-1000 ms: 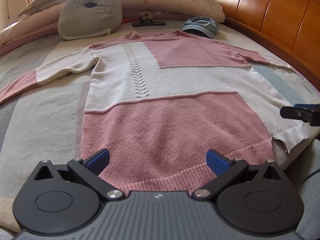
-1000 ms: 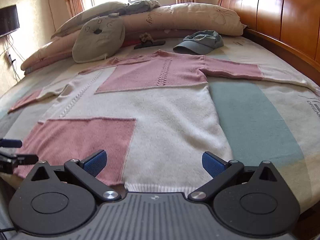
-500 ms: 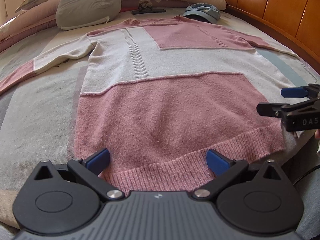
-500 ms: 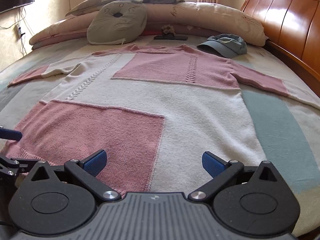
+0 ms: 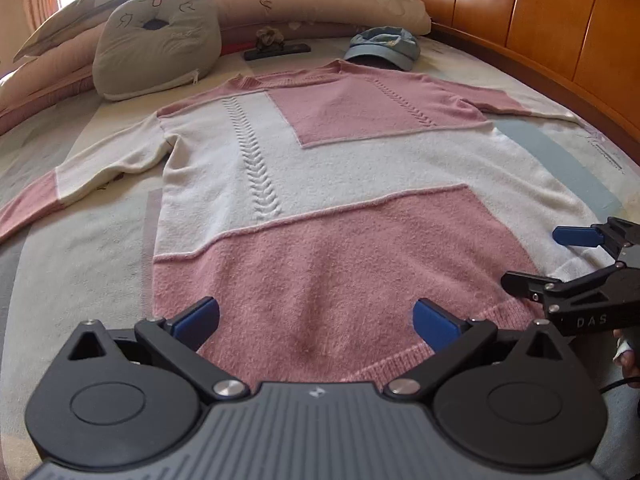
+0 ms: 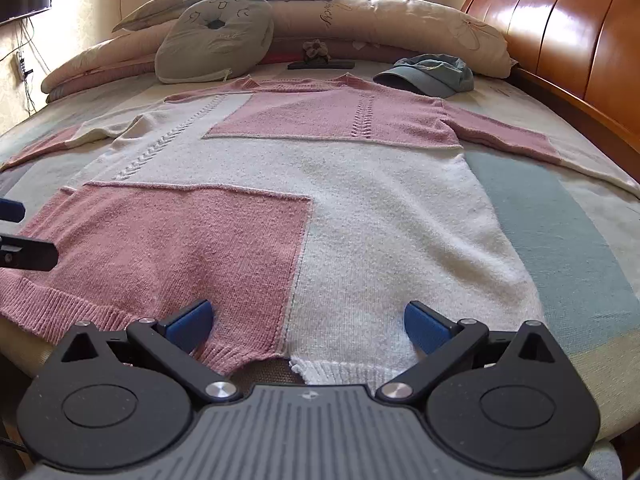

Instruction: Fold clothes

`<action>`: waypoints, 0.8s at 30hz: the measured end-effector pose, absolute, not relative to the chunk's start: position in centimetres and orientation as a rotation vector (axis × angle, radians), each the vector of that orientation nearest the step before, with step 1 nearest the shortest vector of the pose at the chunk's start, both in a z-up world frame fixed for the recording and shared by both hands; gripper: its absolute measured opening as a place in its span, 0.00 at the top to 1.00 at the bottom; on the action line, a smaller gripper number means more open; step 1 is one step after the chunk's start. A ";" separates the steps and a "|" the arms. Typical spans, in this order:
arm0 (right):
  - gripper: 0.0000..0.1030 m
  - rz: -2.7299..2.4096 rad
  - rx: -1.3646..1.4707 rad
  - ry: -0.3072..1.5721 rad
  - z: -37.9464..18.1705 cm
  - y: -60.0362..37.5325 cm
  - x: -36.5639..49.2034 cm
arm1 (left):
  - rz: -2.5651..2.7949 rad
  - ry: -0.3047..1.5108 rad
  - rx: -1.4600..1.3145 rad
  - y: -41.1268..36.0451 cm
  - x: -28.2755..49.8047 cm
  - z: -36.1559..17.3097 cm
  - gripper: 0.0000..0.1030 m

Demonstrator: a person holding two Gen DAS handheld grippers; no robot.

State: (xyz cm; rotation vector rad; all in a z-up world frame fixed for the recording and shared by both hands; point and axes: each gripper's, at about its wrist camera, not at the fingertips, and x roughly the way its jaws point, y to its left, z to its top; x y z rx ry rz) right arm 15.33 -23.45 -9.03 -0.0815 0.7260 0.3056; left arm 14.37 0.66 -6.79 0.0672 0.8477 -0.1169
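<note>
Item: sweater [image 5: 320, 208], pink and cream knit in blocks. Lies spread flat and face up on the bed [image 5: 80, 272], unfolded, both sleeves stretched out to left and right. Long axis runs near to far: ribbed hem [image 6: 52, 312] at the near edge of the bed, neckline at the far end towards the pillows.

Left hand-held gripper [image 5: 316, 320]: released, jaws wide apart, nothing between them. Hovers at the hem over the pink lower-left panel; the garment lies straight ahead of it.

Right hand-held gripper [image 6: 306, 322]: released, jaws wide apart, empty. Hovers at the hem where pink meets cream, over a small notch in the ribbing; the cream lower-right panel lies ahead and to its right.

Relation: each tool is near its own half of the hem, neither clearly nearer. Whether either touches the knit cannot be told.

Judgement: a flat spread garment fits a lengthwise fold, hem carried far towards the neckline.

Also present, far end: grey cushion [image 5: 156, 48], blue cap [image 5: 382, 46], pillows [image 6: 384, 24], wooden headboard [image 5: 540, 12] at right.
</note>
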 end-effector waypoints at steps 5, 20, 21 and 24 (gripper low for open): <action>0.00 0.319 -0.087 0.715 -9.0 -23.6 15.1 | -0.133 0.895 0.028 0.7 15.2 -9.1 0.01; 0.00 0.300 -0.094 0.698 -9.1 -23.2 15.0 | -0.241 0.822 0.073 4.3 26.2 -7.4 0.01; 0.00 0.297 -0.095 0.704 -9.0 -23.2 15.1 | -0.237 0.832 0.064 4.7 26.7 -7.9 0.01; 0.00 0.286 -0.098 0.717 -9.0 -23.0 15.3 | -0.254 0.845 0.049 5.6 26.9 -9.1 0.01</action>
